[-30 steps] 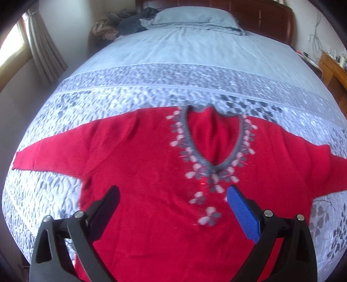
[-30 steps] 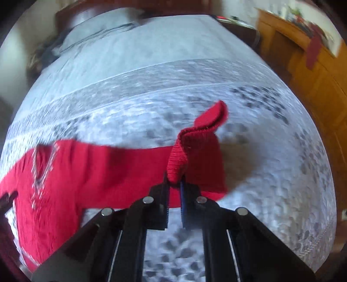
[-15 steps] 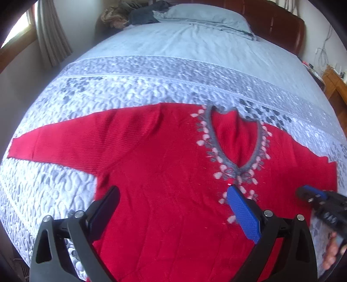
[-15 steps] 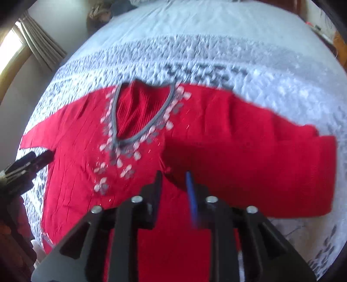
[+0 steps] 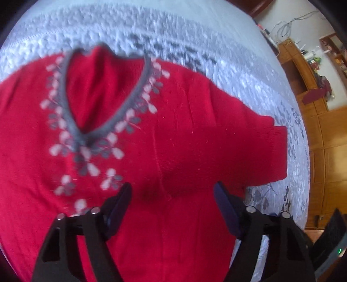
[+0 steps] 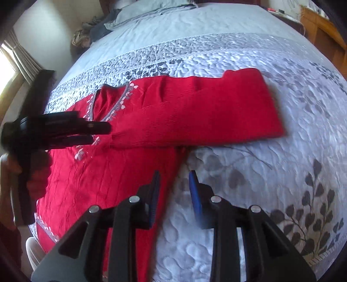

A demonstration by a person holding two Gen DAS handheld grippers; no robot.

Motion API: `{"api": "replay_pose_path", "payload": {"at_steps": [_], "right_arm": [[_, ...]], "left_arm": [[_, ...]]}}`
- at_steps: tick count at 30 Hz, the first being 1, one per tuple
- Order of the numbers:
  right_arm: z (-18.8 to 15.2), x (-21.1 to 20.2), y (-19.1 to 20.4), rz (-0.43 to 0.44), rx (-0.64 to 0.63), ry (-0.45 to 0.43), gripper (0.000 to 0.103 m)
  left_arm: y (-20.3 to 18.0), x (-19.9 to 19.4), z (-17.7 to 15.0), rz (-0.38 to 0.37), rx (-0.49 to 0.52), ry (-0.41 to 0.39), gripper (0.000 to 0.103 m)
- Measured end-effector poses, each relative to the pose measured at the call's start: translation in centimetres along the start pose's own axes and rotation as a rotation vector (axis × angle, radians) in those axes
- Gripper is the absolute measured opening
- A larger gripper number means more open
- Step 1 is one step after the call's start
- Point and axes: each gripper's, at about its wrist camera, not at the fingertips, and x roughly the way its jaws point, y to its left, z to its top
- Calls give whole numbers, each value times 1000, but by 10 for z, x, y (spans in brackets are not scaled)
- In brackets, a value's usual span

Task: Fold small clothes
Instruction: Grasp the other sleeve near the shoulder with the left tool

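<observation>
A red sweater [image 5: 184, 151] with a grey V-neck [image 5: 71, 121] lies flat on the quilted bedspread [image 6: 271, 184]. Its right sleeve [image 6: 206, 112] is folded back across the chest, with the cuff near the neckline. Low over the sweater's body, beside the armpit, my left gripper [image 5: 172, 195] has its jaws closing, and no cloth is pinched between them. The same left gripper [image 6: 102, 133] shows at the left of the right wrist view, a hand behind it. My right gripper [image 6: 174, 186] is a little open and holds nothing, above the sweater's side edge.
A pillow [image 6: 151, 8] and a heap of clothes [image 6: 86, 36] lie at the head of the bed. Wooden cabinets [image 5: 321, 130] stand along the right side. A curtained window [image 6: 13, 60] is on the left. Bare bedspread stretches right of the sweater.
My right gripper carried the sleeve cuff in over the chest, let it go and drew back to the sweater's side edge. My left gripper swung right and down, and its jaws narrowed.
</observation>
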Motion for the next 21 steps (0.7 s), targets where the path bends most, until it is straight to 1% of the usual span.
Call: {"api": "replay_pose_path", "payload": {"at_steps": [1,2,3,6,7,8,9,10,11,12,13,14,15,18,21], "right_arm": [[-3,-3,-2,5,4,-13,28],[-6,-4,-4,10,7,-22,28],[-10,-7,-6,19,16,-35,28],[-16,-8,-9,32,35,-54,30],[-19,-7,-10,30,35,-57,30],[-19,-7,-9,27,34,-57,30],[-20,-6,-9,20,32,-55,30],[-21,-6,-8,16,31,-55,30],[-22,-6,-9,16,32,-56,30],[-22,-6,-9,18,36,-58,30],[-22,-7,-10,19,39,-60,30],[-22,-9,-10,14,42,-63,30],[-23,-11,-11,8,44,-64,30],[-24,-15,-16,-1,61,-67,31],[-24,-20,-23,-12,85,-70,32]], "left_arm": [[0,7,2,-13,-14,12,65],[1,12,2,-29,-28,21,63],[1,19,5,-40,-46,26,59],[1,24,7,-31,-57,9,50],[0,24,8,-30,-52,-2,42],[-1,24,9,-24,-49,-10,37],[-2,22,8,-23,-48,-13,26],[-3,21,9,-31,-51,-17,19],[-2,20,9,-43,-57,-20,15],[-4,20,9,-54,-60,-24,9],[-2,18,9,-56,-60,-29,6],[-3,15,8,-53,-59,-46,6],[-4,9,6,-50,-64,-78,5],[-7,-13,4,-80,-68,-151,5],[-5,-60,4,-64,-30,-260,5]]}}
